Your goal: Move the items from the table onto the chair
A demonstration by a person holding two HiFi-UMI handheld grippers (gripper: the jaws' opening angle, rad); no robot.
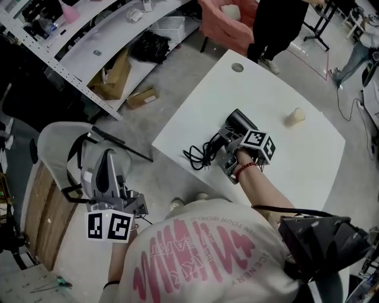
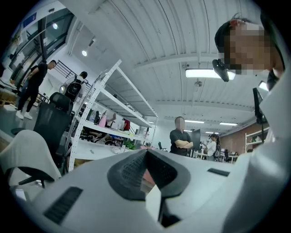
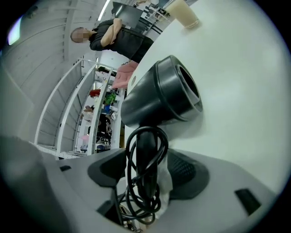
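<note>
Right claw (image 3: 148, 161) open, jaws astride dryer (image 3: 163, 91) handle with cord (image 3: 136, 200) looped round it. Shirt (image 1: 201, 260) print reads "IN YOUR WORLD". Dryer lies on table (image 1: 308, 160), nozzle pointing away from person, long axis running back toward claw. Left claw (image 2: 146, 157) closed, empty, over chair (image 1: 56, 139).

hair dryer (image 3: 163, 98) handle half hidden behind its coiled cord (image 3: 142, 202), cup (image 3: 183, 13) cut off by top edge

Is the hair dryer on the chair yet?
No, the hair dryer lies on the white table, its handle between the right gripper's open fingers.
</note>
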